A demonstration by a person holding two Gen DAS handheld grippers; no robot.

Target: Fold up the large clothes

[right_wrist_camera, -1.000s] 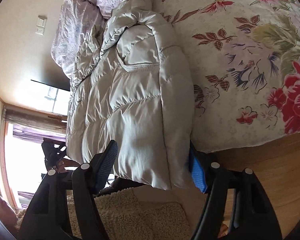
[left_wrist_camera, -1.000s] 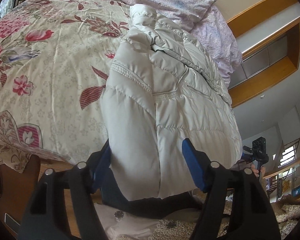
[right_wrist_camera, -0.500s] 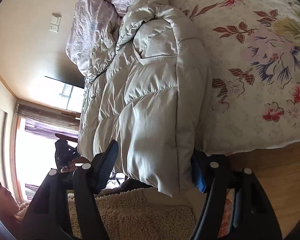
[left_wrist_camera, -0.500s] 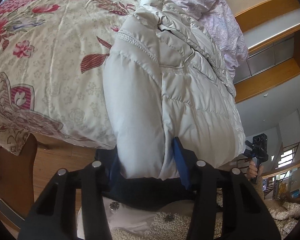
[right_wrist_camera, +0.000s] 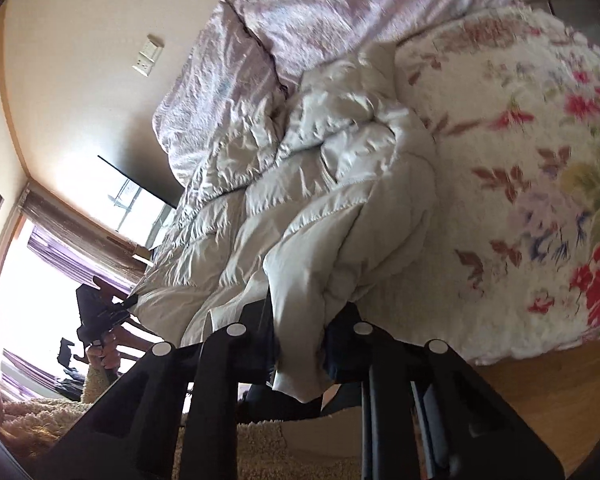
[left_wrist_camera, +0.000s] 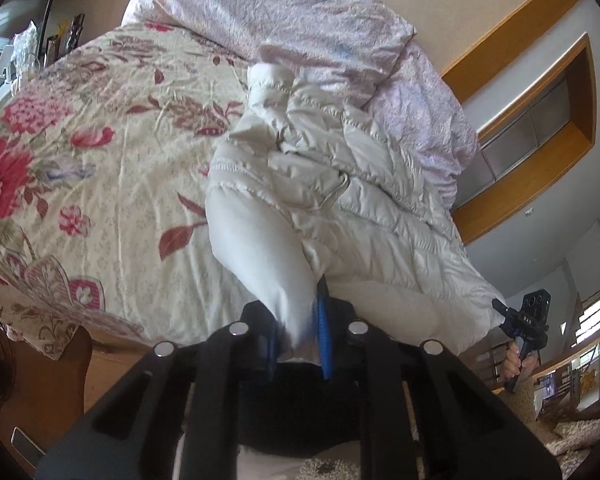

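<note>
Left wrist view: left tongs (left_wrist_camera: pixel 300 344) pinch one bottom corner of the jacket (left_wrist_camera: pixel 340 208), blue pads pressed tight on the pale fabric.
Jacket's place: lying on the floral bedspread (left_wrist_camera: pixel 100 168), hem hanging off the bed edge toward the tongs, collar end up by the pillows (left_wrist_camera: pixel 300 12).
Long axis: running straight away from the tongs, from hem toward the pillows.
Other hand: right tongs (left_wrist_camera: pixel 504 312) show at the far end of the same hem, touching the jacket's other corner.

Right wrist view: right tongs (right_wrist_camera: pixel 300 344) are closed on the opposite hem corner; a bunch of jacket (right_wrist_camera: pixel 332 184) is squeezed between the dark fingers. This view is slightly blurred.
Bed in this view: bedspread (right_wrist_camera: pixel 520 140) beside the jacket, pillows (right_wrist_camera: pixel 300 12) beyond its collar.
Left tongs here: seen (right_wrist_camera: pixel 130 300) at the hem's other end.

Key relation: both hands sit equally near, one per hem corner; the fold probably carries the hem along the long axis toward the pillows.
</note>
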